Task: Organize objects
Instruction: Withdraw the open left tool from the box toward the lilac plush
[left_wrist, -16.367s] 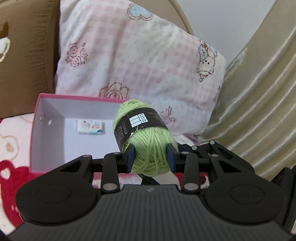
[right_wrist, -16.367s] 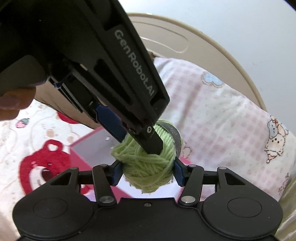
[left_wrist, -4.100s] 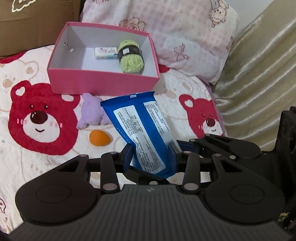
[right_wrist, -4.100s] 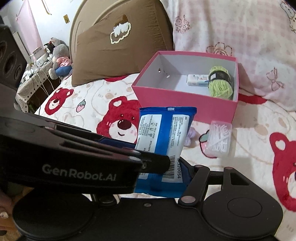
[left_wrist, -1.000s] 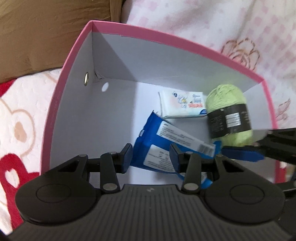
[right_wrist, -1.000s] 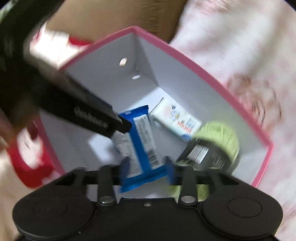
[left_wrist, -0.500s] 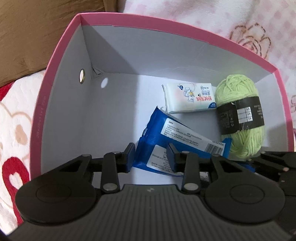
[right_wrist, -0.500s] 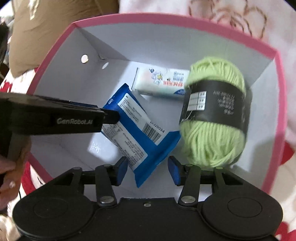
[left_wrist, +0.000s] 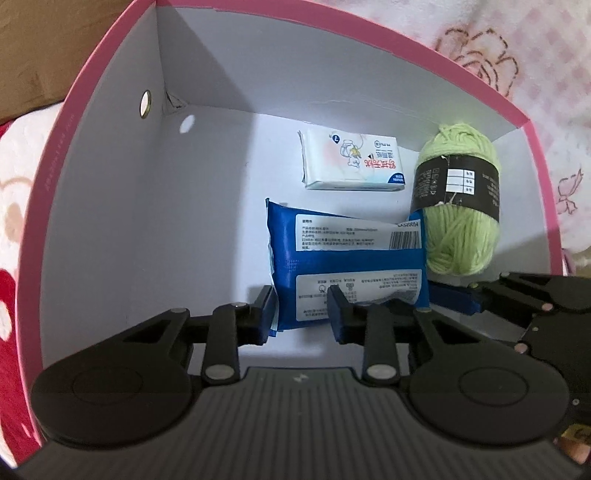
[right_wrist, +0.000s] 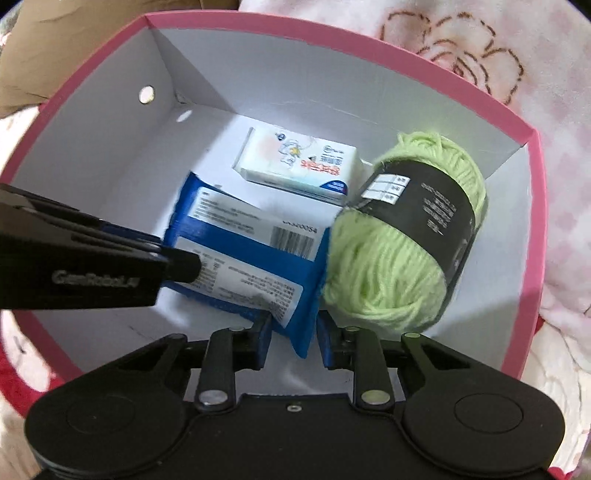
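Blue packet (left_wrist: 347, 258) — inside pink box (left_wrist: 110, 92)

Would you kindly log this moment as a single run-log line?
step: placing blue pack in pink box | left tongs: shut on pack | right tongs: shut on pack | beside: green yarn, tissue pack

free: left half of box (left_wrist: 110, 206) floor bare, my gripper could pass there | blocked: right half filled by wipes (left_wrist: 347, 258), tissues (left_wrist: 351, 162) behind, yarn (left_wrist: 458, 206) against right wall | limits: box walls all round, top open
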